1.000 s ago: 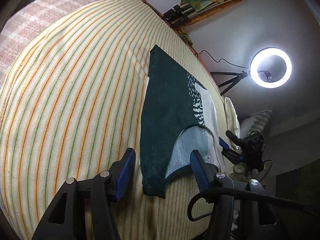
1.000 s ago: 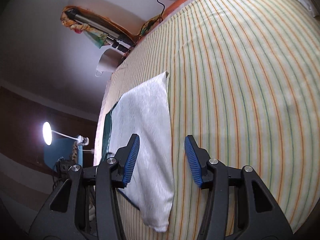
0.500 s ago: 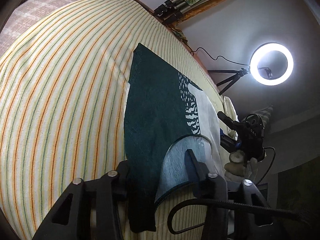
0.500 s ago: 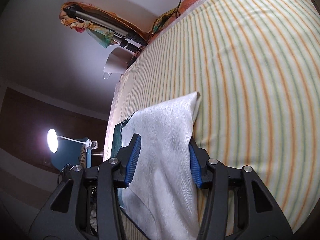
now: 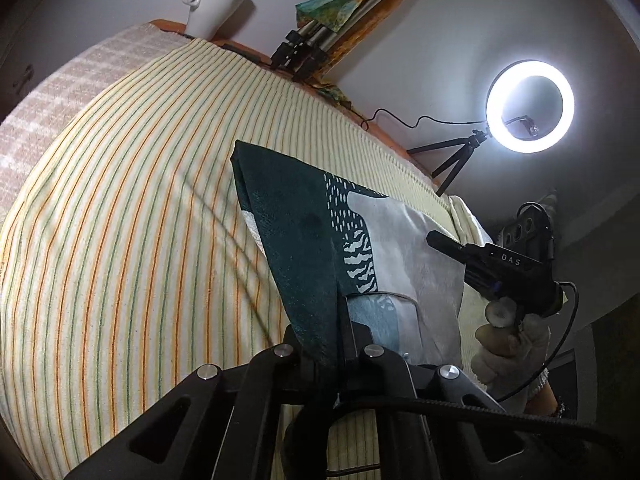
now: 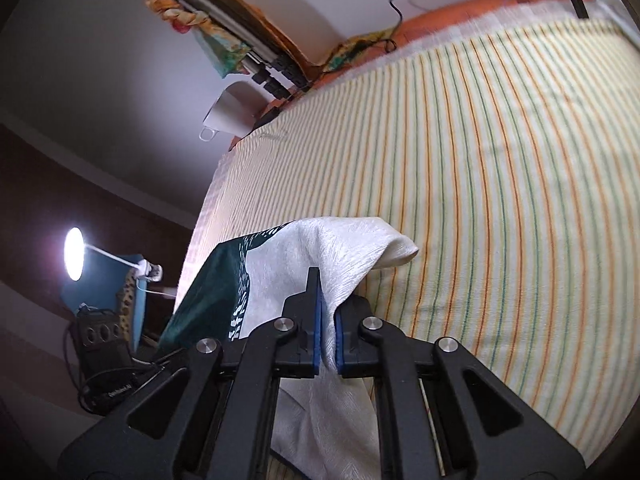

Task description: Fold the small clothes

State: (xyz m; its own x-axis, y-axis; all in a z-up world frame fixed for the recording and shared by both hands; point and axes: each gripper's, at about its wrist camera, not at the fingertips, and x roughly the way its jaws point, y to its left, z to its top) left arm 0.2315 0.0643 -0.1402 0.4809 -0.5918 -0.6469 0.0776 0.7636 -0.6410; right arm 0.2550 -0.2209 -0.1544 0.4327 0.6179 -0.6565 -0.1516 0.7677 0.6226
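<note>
Green-white garment point(image 5: 304, 240), seemingly bunched, lifted off bedsheet point(image 5: 120, 220).

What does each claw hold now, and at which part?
Both hold the garment: left claw pinches its dark green edge, right claw its white edge.

Both wrist views face the garment point(image 5: 304, 240) closely, from opposite ends.
</note>
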